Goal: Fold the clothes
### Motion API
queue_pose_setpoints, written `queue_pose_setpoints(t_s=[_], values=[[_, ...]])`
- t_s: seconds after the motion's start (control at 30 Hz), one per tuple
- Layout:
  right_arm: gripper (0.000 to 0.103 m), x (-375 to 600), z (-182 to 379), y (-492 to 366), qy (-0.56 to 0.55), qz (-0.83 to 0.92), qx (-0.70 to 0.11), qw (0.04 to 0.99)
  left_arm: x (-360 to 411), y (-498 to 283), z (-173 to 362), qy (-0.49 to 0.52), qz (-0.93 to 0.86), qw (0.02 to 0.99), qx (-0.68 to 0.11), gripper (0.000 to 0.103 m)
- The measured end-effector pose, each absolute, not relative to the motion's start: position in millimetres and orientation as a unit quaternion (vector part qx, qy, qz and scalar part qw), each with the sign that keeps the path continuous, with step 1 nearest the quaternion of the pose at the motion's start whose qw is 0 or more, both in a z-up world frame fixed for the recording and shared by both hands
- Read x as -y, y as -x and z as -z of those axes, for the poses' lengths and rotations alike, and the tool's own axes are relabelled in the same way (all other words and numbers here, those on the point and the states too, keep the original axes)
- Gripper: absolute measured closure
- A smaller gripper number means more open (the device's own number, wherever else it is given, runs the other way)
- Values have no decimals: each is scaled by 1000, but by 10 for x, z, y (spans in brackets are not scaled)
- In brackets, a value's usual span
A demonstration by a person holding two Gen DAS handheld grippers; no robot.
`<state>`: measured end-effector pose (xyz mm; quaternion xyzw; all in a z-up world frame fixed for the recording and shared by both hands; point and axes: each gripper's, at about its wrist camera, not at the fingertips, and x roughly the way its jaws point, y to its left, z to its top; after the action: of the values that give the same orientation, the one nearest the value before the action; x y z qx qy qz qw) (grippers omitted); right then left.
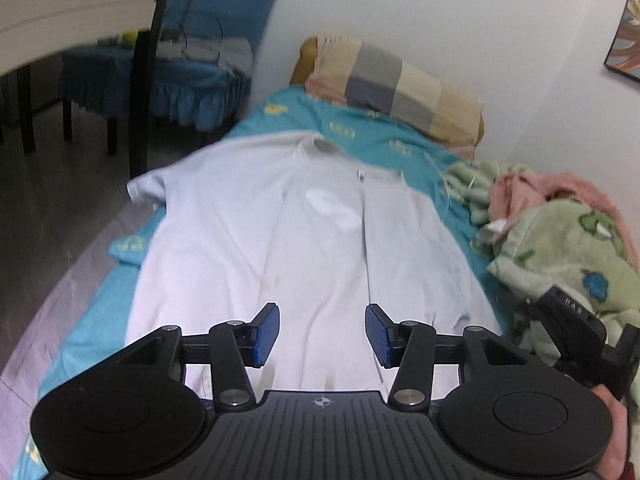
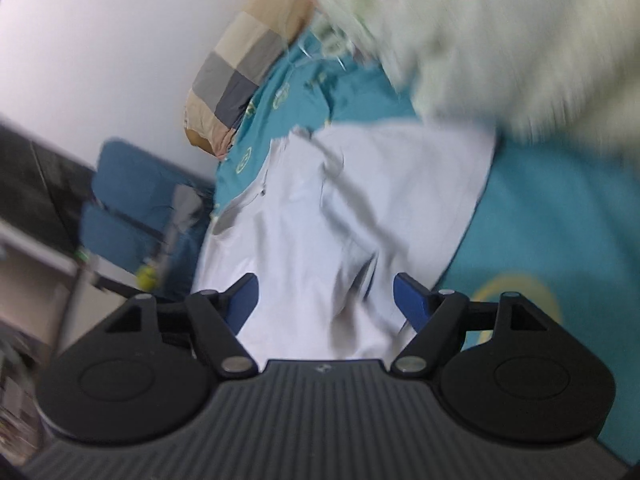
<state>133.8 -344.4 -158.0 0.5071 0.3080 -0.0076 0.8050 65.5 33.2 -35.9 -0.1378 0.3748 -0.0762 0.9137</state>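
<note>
White shirt (image 1: 280,240) on bed (image 1: 80,340), one side folded; both grippers, left (image 1: 322,334) and right (image 2: 326,304), spread empty. Stage unclear.

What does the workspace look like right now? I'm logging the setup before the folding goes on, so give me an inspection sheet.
Surface: bed with teal sheet, yellow motifs on it.
Job's things: white shirt spread flat, collar away from the grippers; one side seems already folded in, one sleeve sticks out over the bed edge.
Clutter: green fleece blanket and pink cloth bunched beside the shirt; checked pillow at the head.
Grippers: left gripper open above the hem; right gripper open over the shirt; neither holds anything.
Cables: thin cords on the blue-covered chair.
Surroundings: white wall, framed picture, dark floor.
</note>
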Motion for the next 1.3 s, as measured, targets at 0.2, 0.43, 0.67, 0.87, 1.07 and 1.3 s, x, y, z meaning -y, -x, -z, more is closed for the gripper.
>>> queue_pose_setpoints(t_s=[0.2, 0.43, 0.67, 0.87, 1.07, 1.3], values=[[20, 3451, 1741, -1349, -503, 77, -317, 800, -586, -866, 509, 168, 70, 905, -385, 53], [22, 3493, 1943, -1724, -442, 148, -297, 834, -710, -1065, 507, 179, 69, 907, -375, 51], [23, 3596, 2090, -2146, -348, 212, -263, 875, -712, -1132, 588, 175, 68, 907, -378, 51], [77, 3519, 2108, -2528, -270, 195, -273, 903, -713, -1219, 640, 172, 65, 910, -373, 51], [93, 3281, 1707, -2822, -161, 172, -269, 934, -735, -1251, 654, 174, 62, 910, -371, 52], [93, 3425, 999, -2957, -67, 205, -230, 949, -761, -1245, 592, 183, 64, 912, -362, 52]])
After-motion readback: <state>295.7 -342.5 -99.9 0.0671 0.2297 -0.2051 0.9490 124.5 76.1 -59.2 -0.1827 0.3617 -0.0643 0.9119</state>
